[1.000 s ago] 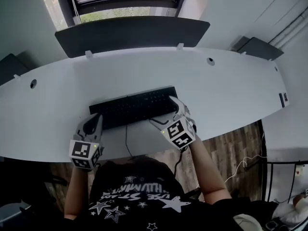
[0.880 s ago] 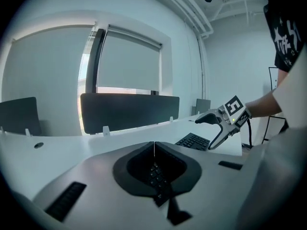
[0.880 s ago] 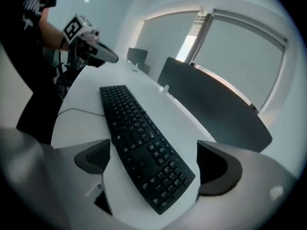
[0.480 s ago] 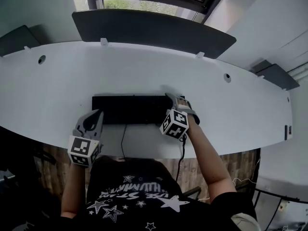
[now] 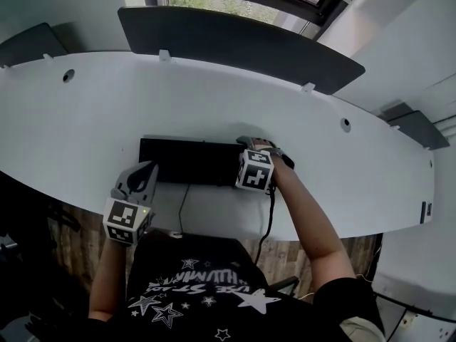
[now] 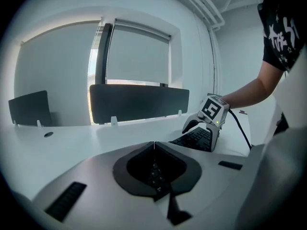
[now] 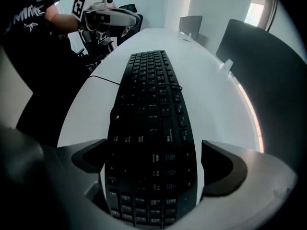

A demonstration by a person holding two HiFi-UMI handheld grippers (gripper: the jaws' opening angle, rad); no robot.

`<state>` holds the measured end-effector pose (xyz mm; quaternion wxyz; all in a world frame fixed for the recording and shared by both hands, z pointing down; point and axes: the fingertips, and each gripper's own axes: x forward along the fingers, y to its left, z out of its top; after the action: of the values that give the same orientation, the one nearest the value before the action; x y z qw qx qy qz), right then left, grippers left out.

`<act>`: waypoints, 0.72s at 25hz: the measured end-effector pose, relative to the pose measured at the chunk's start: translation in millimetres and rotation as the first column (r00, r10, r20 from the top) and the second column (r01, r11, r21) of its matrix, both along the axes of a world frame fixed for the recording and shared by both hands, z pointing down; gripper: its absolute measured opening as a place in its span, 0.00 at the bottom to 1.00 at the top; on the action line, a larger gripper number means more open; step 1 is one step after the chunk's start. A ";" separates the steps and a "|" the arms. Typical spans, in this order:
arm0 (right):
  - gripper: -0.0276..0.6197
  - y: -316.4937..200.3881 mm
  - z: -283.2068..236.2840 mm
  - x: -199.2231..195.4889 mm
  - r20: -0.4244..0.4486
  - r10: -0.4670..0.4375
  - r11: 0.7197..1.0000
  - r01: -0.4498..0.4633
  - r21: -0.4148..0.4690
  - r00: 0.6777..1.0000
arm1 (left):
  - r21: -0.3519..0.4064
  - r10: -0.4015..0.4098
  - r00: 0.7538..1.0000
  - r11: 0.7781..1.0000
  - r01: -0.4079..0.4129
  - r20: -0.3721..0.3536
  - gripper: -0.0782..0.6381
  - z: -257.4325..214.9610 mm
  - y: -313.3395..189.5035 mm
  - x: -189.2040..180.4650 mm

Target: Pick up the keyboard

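A black keyboard lies flat on the white desk, close to its front edge. My right gripper points steeply down over the keyboard's right end. In the right gripper view its jaws stand wide open astride the keyboard, with a gap showing on the right side. My left gripper hovers by the keyboard's front left corner, shut and empty. The left gripper view shows the right gripper on the keyboard ahead.
A dark divider panel stands along the desk's back edge, with a window behind it. A thin cable runs from the keyboard over the front edge. A second cable hangs beside the right forearm. Cable holes dot the desk.
The right gripper has come down over the keyboard's right end, rolled to point downward, and its jaws have spread wider. The left gripper has hardly moved.
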<state>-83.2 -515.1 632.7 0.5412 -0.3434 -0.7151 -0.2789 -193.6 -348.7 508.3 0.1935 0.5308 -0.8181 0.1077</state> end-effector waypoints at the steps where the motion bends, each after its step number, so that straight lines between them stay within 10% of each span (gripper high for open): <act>1: 0.93 3.7 1.5 -0.2 -0.022 -0.020 1.000 0.020 -0.007 1.000 | -0.002 -0.003 1.000 1.000 0.003 -0.002 0.12 -0.2 0.0 -0.5; 8: 0.93 5.5 15.4 1.1 -0.188 -0.060 0.998 0.064 0.013 0.980 | -0.010 0.001 1.000 1.000 -0.001 -0.007 0.12 5.1 4.0 -2.6; 18: 0.93 7.0 19.6 -3.3 -0.208 -0.057 0.994 0.074 0.075 0.976 | -0.016 0.030 0.999 0.999 -0.030 -0.026 0.12 16.7 -7.8 -1.4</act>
<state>-86.5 -508.0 652.3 0.6163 -0.3712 -0.6316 -0.2888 -195.1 -356.5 525.0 0.2068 0.5428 -0.8065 0.1102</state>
